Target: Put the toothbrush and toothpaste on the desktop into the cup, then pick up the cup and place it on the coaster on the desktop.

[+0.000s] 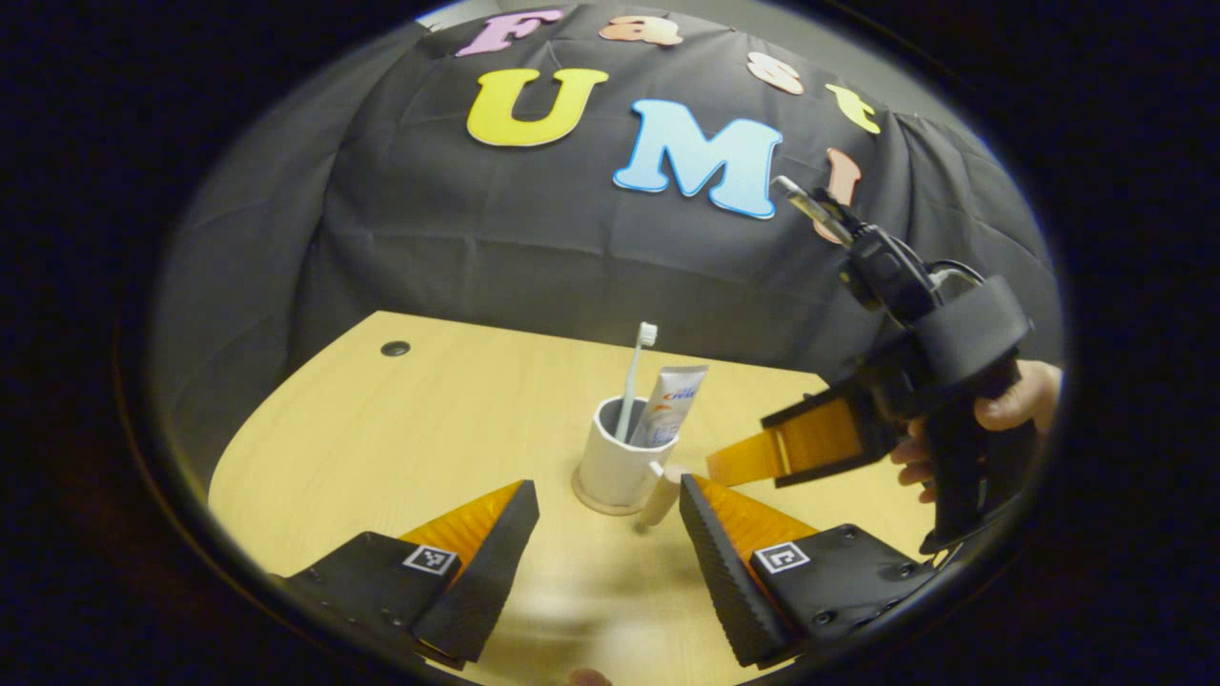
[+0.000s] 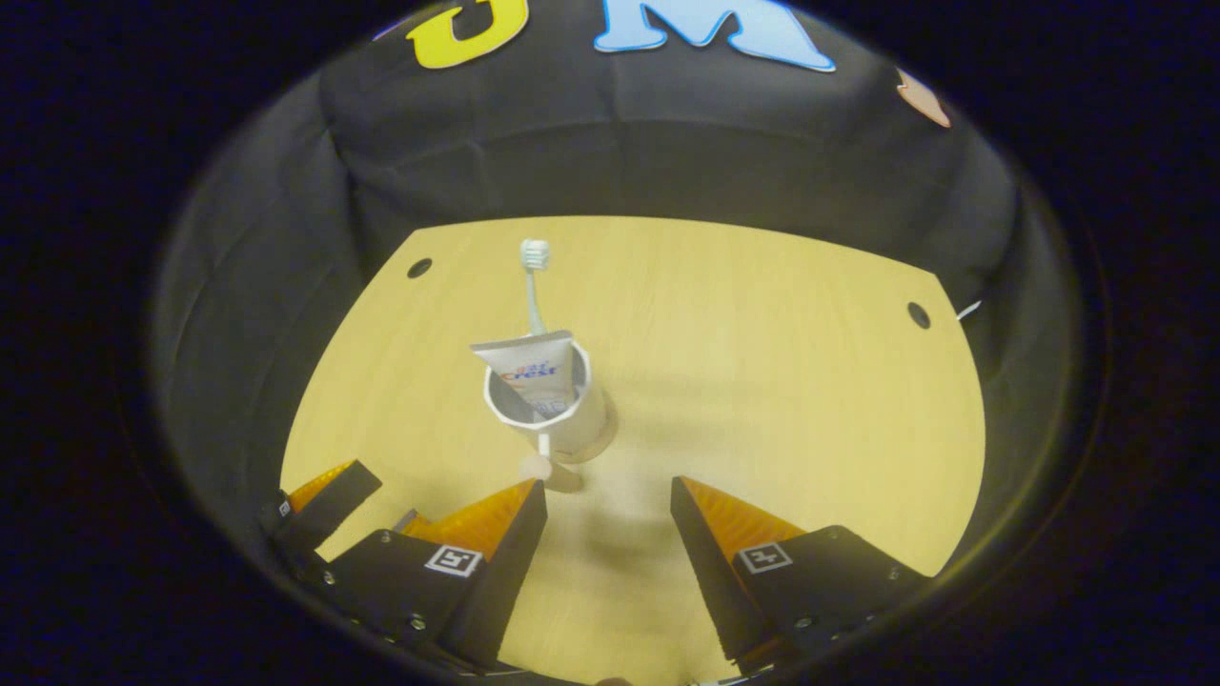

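Note:
A white cup [image 1: 615,462] [image 2: 562,419] stands upright on the wooden desk [image 1: 400,448] [image 2: 762,381], with a thin tan coaster [image 1: 589,501] showing under its base. A white toothbrush [image 1: 633,381] [image 2: 532,286] and a toothpaste tube [image 1: 672,405] [image 2: 532,370] stick up out of it. The cup's handle [image 1: 661,488] [image 2: 539,464] points toward both cameras. My left gripper [image 1: 610,519] is open just short of the cup, nothing between its fingers. My right gripper [image 2: 607,510] [image 1: 739,446] is open too, close to the cup's right side in the left gripper view, held by a hand [image 1: 1010,405].
Round cable holes [image 1: 395,349] [image 2: 418,268] [image 2: 918,314] sit near the desk's far corners. The black cloth wall closes the desk at the back and sides. One finger of the left gripper [image 2: 324,495] shows at the lower left of the right gripper view.

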### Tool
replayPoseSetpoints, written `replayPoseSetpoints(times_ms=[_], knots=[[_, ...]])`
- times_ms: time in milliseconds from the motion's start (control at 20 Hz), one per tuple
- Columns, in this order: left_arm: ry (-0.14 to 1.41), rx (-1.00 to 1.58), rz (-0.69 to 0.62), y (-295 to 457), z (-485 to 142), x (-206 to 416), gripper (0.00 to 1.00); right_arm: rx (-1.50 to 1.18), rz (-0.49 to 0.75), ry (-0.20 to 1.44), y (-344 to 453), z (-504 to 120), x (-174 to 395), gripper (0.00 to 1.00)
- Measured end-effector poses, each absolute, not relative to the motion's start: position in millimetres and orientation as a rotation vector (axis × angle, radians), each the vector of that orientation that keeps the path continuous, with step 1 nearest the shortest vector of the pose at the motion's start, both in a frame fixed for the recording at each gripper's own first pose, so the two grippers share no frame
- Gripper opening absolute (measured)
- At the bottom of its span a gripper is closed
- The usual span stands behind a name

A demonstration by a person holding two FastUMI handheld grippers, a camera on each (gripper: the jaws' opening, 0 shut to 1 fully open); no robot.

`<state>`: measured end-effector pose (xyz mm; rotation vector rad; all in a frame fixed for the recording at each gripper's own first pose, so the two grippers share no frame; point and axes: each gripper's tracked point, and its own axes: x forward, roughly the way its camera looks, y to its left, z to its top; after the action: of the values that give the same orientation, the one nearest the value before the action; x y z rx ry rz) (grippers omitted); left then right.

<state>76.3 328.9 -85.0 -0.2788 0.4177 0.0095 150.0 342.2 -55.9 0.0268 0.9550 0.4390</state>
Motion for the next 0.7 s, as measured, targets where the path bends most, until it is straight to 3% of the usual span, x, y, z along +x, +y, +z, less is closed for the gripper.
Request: replayPoseSetpoints(times_ms=[550, 650, 700], knots=[[0.146, -0.23, 0.058, 273, 17, 61, 0.94, 0.014, 0.312, 0.33, 213, 35, 126, 0.82], [0.076, -0.228, 0.07, 266, 37, 51, 0.99, 0.002, 0.292, 0.226, 201, 51, 119, 0.82], [0.046, -0.224, 0.069, 260, 46, 45, 0.96, -0.004, 0.281, 0.183, 194, 59, 115, 0.82]])
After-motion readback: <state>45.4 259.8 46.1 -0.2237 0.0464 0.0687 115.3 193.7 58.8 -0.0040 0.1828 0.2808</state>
